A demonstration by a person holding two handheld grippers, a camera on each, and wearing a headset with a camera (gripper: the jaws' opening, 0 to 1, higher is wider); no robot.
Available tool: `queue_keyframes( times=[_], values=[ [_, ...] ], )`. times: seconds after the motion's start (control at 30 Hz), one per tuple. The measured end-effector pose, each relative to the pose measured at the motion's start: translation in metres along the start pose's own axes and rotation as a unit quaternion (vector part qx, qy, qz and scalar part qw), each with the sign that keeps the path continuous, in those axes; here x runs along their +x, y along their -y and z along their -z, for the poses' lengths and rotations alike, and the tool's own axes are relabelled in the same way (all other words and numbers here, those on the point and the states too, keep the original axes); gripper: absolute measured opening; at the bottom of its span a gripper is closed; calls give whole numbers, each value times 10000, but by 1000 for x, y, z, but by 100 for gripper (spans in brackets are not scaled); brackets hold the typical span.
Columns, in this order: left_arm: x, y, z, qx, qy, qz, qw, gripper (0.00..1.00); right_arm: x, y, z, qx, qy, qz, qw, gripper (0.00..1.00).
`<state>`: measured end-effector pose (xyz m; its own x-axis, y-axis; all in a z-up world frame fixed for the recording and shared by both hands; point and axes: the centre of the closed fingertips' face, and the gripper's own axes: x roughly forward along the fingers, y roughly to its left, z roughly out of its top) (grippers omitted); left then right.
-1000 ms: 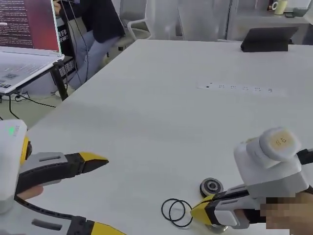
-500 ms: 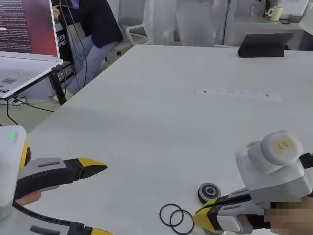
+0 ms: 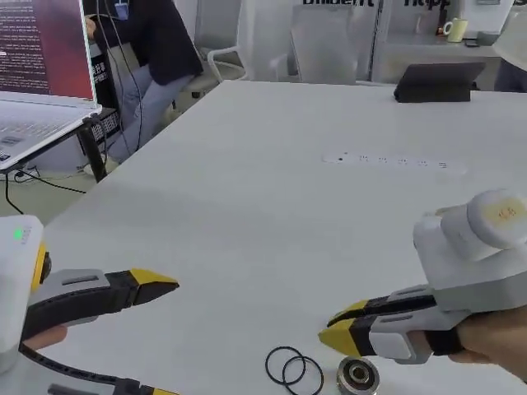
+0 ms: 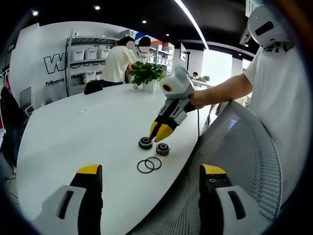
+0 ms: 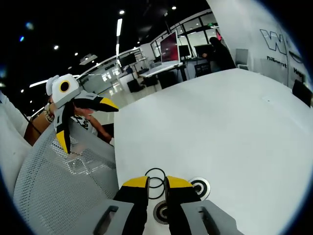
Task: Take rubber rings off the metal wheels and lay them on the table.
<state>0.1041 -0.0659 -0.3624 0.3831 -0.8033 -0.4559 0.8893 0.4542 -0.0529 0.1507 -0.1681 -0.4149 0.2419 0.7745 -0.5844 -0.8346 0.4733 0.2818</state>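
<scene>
An open laptop (image 3: 41, 49) stands left; a dark case (image 3: 436, 82) and mug (image 3: 454, 30) sit far off.

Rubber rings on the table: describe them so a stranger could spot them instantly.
Start at the big white table, its near edge, by the right gripper. The rubber rings lie flat there: two thin black overlapping hoops, empty inside, unlike the thick metal wheel beside them.

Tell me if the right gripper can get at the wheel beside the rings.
Probably yes: the right gripper hovers just above the wheel, with nothing between; its jaws look shut and must open first.
</scene>
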Motion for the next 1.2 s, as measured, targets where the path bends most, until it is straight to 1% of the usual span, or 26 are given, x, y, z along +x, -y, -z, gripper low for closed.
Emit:
queue_keyframes(
  times=[0.1, 0.17, 0.23, 0.3, 0.33, 0.4, 0.43, 0.47, 0.53, 0.6, 0.67, 0.7, 0.77, 0.83, 0.9, 0.93, 1.0, 1.07, 1.1, 1.13, 1.2],
  values=[
    [0, 0, 0, -26, 15, 6, 10000, 79, -4, 3, -8, -146, 45, 65, 9999, 12],
    [0, 0, 0, -25, 15, 13, 10000, 79, -6, 4, -12, -172, 82, 92, 9998, 14],
    [0, 1, 0, 14, 16, 28, 10000, 79, -9, 6, -19, -180, 182, 128, 9996, 14],
    [0, 0, -2, 46, 45, 7, 10000, 79, -11, 8, -25, -91, 340, 164, 9992, 15],
    [0, 0, -2, 46, 57, -4, 10000, 78, -12, 8, -26, -66, 375, 166, 9991, 15],
    [-1, -2, -4, 26, 152, -45, 9999, 78, -15, 12, -32, 20, 507, 198, 9985, 16],
    [-2, -2, -5, 29, 178, -50, 9998, 78, -18, 17, -34, 73, 572, 243, 9980, 16],
    [-2, -2, -6, 41, 204, -45, 9998, 78, -19, 18, -36, 125, 622, 262, 9976, 17],
    [-1, 1, -9, 90, 278, 45, 9996, 79, -23, 20, -40, 197, 715, 269, 9969, 17],
    [0, 4, -12, 89, 332, 145, 9993, 80, -26, 23, -45, 115, 793, 327, 9962, 17],
    [1, 4, -16, 119, 355, 176, 9991, 80, -30, 29, -50, 8, 809, 455, 9957, 18],
    [1, 2, -19, 164, 364, 161, 9991, 80, -32, 31, -55, -30, 899, 494, 9947, 18],
    [1, -2, -26, 225, 413, 148, 9988, 80, -36, 35, -67, 64, 1190, 502, 9916, 21],
    [1, -3, -33, 272, 467, 193, 9984, 80, -38, 38, -69, 183, 1216, 510, 9911, 22],
    [0, -7, -41, 356, 503, 218, 9979, 80, -40, 46, -70, 172, 1178, 616, 9910, 21],
    [0, -9, -44, 411, 506, 210, 9977, 80, -42, 53, -71, 118, 1197, 753, 9899, 21],
    [0, -15, -53, 549, 550, 208, 9968, 80, -47, 60, -75, 228, 1319, 852, 9873, 22],
    [1, -19, -62, 625, 607, 248, 9959, 80, -50, 66, -78, 323, 1399, 892, 9856, 22],
    [2, -21, -65, 647, 619, 257, 9956, 80, -52, 71, -78, 308, 1408, 974, 9848, 22],
    [4, -24, -69, 686, 619, 283, 9953, 81, -55, 77, -77, 283, 1425, 1114, 9831, 22],
    [7, -27, -75, 774, 611, 340, 9945, 80, -58, 82, -75, 357, 1477, 1123, 9820, 22]
  ],
)
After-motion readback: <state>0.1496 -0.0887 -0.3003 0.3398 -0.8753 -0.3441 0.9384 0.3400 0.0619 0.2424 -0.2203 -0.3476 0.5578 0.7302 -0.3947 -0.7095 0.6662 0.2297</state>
